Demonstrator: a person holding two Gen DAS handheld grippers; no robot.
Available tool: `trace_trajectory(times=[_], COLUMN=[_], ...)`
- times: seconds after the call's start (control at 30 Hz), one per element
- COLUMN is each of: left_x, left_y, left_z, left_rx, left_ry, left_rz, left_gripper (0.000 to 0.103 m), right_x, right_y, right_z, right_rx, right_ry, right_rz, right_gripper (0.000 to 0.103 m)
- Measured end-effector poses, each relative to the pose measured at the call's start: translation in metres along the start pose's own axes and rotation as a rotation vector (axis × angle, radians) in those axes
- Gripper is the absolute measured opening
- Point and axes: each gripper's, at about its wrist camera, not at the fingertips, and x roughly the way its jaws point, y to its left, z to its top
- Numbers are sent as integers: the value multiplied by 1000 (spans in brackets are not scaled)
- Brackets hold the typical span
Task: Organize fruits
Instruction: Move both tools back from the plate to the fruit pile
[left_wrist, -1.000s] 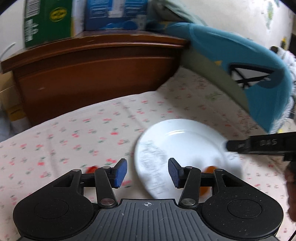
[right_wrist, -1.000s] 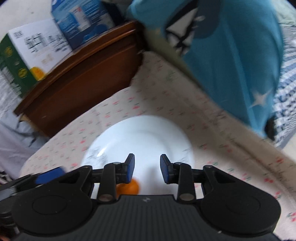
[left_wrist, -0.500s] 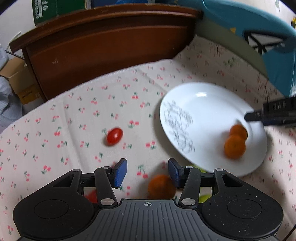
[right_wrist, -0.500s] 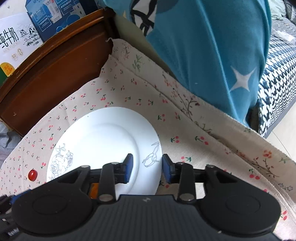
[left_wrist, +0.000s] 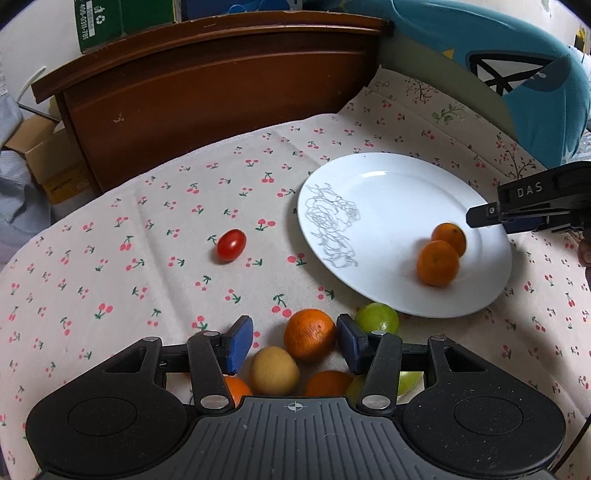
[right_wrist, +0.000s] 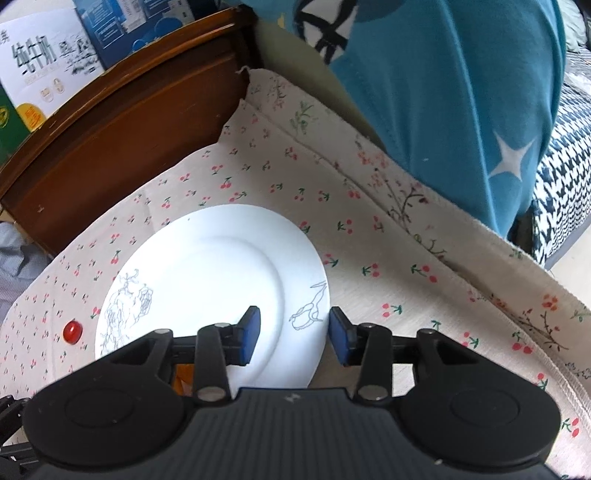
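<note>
One cherry tomato (left_wrist: 231, 244) lies alone on the cherry-print cloth (left_wrist: 110, 258) at left, well apart from the rest. Toward the middle, a cluster of fruit sits on the cloth under the left gripper (left_wrist: 295, 341): one pale yellow fruit (left_wrist: 274, 370), three oranges off the plate (the clearest orange (left_wrist: 310, 334) lies between the blue pads, the other two partly hidden behind the gripper body), and green fruits (left_wrist: 377, 319), at least two, count uncertain as the gripper covers part of them. The left jaws stand moderately open around the clearest orange, with gaps visible on both sides; nothing gripped. Right of this, one white plate (left_wrist: 388, 192) with a grey line drawing carries two small oranges (left_wrist: 437, 263), touching each other, near its right rim. The right gripper (right_wrist: 291, 334) reaches in from the far right of the left wrist view, its tip over the plate rim beside the two oranges. In its own view its jaws have just been opening and stand narrowly apart with nothing between them, the plate's edge below. One wooden headboard (left_wrist: 207, 81) behind; a blue garment (right_wrist: 461, 92) at right.
</note>
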Motion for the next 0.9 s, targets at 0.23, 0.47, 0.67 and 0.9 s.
trace_trajectory(times=[0.23,0.47,0.67,0.9], left_x=[-19,-49,-64,-75], left_y=[3,10,26,42], left_z=[-3,-10,-17,-30], left_rx=[-27,-86,-162,-240], left_ry=[-41,-71,-59,-35], left_rz=[-38,2,50,92], left_gripper=[49,58,61,62], right_x=[-22,-50,-70,-82], right_y=[3,17,25,36], right_z=[-4,-18,-40,-67], right_rx=[-9,-65,-82,-114], right_ry=[-40,-68,-62,-35], right_rz=[15,63,117,177], right_gripper=[42,42,42,42])
